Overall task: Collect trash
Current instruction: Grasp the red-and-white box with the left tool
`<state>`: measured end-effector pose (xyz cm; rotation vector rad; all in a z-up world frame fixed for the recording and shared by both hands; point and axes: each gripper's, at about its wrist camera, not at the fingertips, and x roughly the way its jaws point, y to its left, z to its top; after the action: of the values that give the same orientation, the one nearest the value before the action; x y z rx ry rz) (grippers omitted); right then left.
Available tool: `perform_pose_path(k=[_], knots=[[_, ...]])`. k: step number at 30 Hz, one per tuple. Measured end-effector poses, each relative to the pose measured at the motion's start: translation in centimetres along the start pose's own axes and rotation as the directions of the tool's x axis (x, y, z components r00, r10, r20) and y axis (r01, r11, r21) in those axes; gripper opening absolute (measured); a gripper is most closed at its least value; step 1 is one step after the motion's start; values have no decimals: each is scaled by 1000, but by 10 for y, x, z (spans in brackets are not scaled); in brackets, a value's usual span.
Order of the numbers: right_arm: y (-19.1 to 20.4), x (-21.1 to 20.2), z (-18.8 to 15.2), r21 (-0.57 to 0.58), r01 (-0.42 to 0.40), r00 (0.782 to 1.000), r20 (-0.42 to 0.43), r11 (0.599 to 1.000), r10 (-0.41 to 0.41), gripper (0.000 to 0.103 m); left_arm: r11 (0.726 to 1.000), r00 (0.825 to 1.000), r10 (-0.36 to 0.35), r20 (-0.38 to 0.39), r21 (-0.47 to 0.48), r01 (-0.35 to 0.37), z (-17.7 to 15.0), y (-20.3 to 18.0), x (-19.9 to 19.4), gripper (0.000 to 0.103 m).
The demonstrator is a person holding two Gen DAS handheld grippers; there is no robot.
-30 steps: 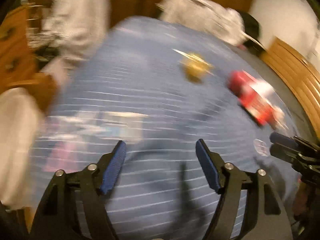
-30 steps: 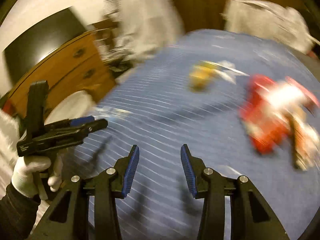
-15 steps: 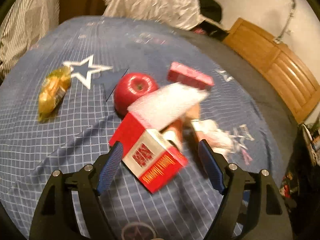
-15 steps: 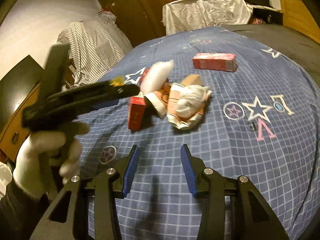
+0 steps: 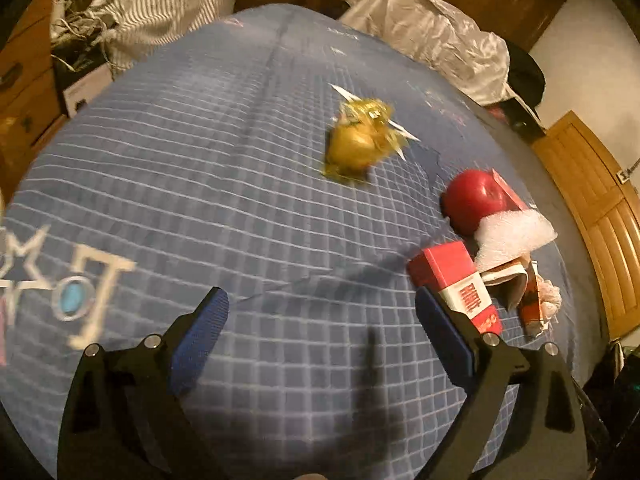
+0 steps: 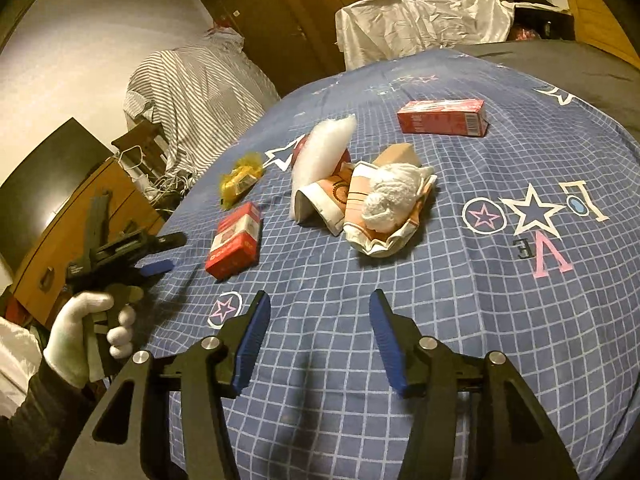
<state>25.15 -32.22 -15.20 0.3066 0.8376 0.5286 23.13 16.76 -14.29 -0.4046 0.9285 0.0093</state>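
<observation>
- Right wrist view: my right gripper [image 6: 318, 340] hovers low over the blue grid-patterned bedspread [image 6: 500, 320] with its jaws spread and nothing between them.
- Left wrist view: my left gripper [image 5: 320, 332] also has its jaws released and empty; its right finger sits just beside the small red and white carton [image 5: 460, 280], without pinching it.
- I judge the collecting barely begun: every piece I can see lies loose on the bed, none is held, and no bin or bag shows.
- The small carton [image 6: 234, 240] lies flat, its long axis running away from my right jaws and leaning slightly right.
- Past it sits the crumpled yellow plastic wrapper [image 6: 240, 176], a rough lump with no clear axis.
- In the middle is a heap: squashed orange and white paper cups [image 6: 352, 200] tipped over, mouths toward me, with a ball of white tissue [image 6: 388, 196] in one and a white foam sheet [image 6: 320, 152] standing up behind.
- A red apple [image 5: 472, 200] lies touching that foam.
- Farthest off, the long red cardboard box [image 6: 442, 116] lies flat, long axis crosswise, left to right.
</observation>
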Motion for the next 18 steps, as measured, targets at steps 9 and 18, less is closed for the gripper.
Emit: perform_pose_path(k=[9,18], knots=[[-5,3,19,-14,108,994,20,994,-107,69,983,1000,20,-2,183,-20,4,-105,24,92],[-15,48,71,5,156,988,0,988,-156,60,955,982,189,-27,238,-177,-4,-123,71,93]])
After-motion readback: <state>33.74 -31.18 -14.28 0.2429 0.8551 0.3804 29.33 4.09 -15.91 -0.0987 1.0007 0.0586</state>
